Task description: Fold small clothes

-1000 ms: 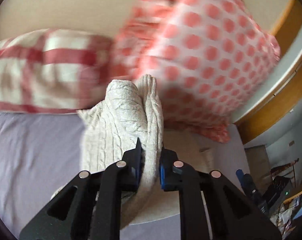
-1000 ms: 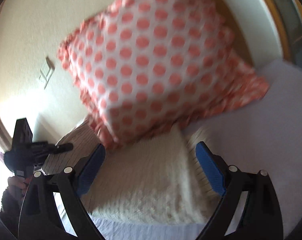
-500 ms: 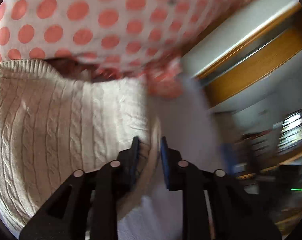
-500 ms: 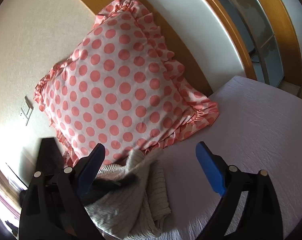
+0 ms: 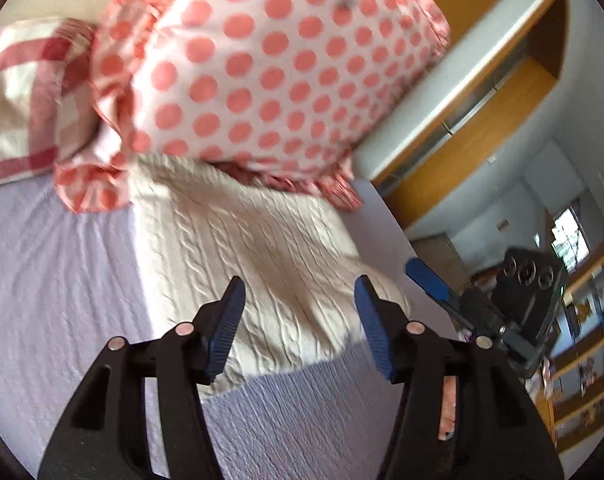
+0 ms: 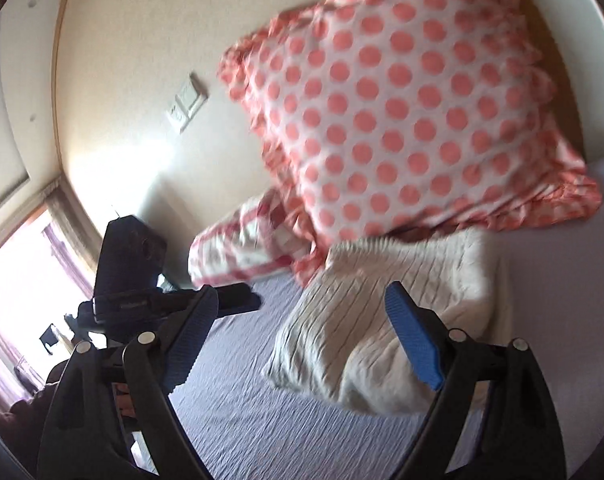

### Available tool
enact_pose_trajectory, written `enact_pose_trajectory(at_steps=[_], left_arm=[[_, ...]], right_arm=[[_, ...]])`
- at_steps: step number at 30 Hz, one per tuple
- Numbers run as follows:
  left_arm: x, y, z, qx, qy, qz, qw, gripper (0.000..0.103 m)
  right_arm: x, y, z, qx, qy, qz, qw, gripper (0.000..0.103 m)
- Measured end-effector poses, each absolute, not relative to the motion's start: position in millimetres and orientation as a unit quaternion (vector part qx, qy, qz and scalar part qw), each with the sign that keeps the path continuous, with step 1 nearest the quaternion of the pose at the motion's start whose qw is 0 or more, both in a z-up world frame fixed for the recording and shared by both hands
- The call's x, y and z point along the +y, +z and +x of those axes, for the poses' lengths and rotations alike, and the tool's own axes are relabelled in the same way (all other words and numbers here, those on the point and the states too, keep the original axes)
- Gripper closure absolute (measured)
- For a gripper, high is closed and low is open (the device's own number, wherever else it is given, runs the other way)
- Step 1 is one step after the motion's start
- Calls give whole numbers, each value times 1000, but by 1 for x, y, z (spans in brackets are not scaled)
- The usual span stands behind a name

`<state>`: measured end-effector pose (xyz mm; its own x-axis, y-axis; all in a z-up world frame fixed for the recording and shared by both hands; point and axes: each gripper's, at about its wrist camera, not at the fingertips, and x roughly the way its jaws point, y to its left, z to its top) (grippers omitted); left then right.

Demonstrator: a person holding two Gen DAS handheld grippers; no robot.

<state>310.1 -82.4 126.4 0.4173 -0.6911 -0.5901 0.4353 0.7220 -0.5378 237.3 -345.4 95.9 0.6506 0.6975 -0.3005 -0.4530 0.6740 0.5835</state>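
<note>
While your left gripper (image 5: 298, 320) and right gripper (image 6: 298, 336) gape wide, empty, the cable-knit sweater (image 5: 254, 256) lies against the polka-dot pillow (image 5: 270, 64); only the right view shows a wall switch (image 6: 186, 102) beside that pillow.

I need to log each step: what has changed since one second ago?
The left gripper let go of the sweater, which now lies folded on the bed against the dotted pillow. The right gripper stayed open.
</note>
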Motion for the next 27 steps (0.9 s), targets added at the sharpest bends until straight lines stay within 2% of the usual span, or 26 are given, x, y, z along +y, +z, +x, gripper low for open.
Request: enact_pose_trajectory(at_steps=[4, 5, 6, 7, 9, 10, 11, 12, 13, 15, 17, 23, 26, 27], left_arm=[[-97, 91, 305, 443, -356, -152, 808, 42], [-100, 80, 306, 455, -351, -150, 804, 42], [-101, 73, 306, 462, -348, -148, 802, 42], [-102, 66, 308, 468, -347, -148, 799, 43], [-102, 56, 308, 471, -345, -151, 797, 44], [-101, 56, 307, 471, -346, -151, 797, 45], [-99, 59, 306, 467, -351, -158, 796, 44], [-93, 64, 305, 461, -355, -169, 795, 44], [-85, 70, 303, 452, -357, -180, 798, 41], [-62, 84, 305, 423, -336, -195, 819, 32], [-42, 84, 315, 424, -300, -204, 830, 30], [-38, 48, 349, 493, -266, -230, 796, 30], [-48, 35, 360, 509, -263, -228, 788, 30], [-51, 31, 363, 510, -263, -231, 786, 30]], right_arm=[[-351, 63, 268, 335, 338, 300, 827, 15], [-355, 47, 282, 376, 299, 305, 823, 15], [-357, 36, 289, 402, 264, 300, 824, 22], [-362, 23, 298, 424, 232, 296, 824, 37], [-373, 12, 305, 423, 219, 317, 820, 44], [-375, 14, 305, 426, 217, 321, 818, 44], [-374, 19, 304, 428, 215, 318, 819, 43], [-374, 30, 299, 417, 214, 310, 827, 35], [-375, 41, 293, 401, 206, 300, 841, 16], [-383, 56, 287, 379, 182, 288, 860, 2], [-391, 59, 294, 386, 156, 281, 865, 2], [-390, 24, 337, 471, 148, 288, 821, 4], [-387, 12, 346, 491, 145, 283, 811, 8], [-388, 9, 348, 493, 146, 287, 808, 13]])
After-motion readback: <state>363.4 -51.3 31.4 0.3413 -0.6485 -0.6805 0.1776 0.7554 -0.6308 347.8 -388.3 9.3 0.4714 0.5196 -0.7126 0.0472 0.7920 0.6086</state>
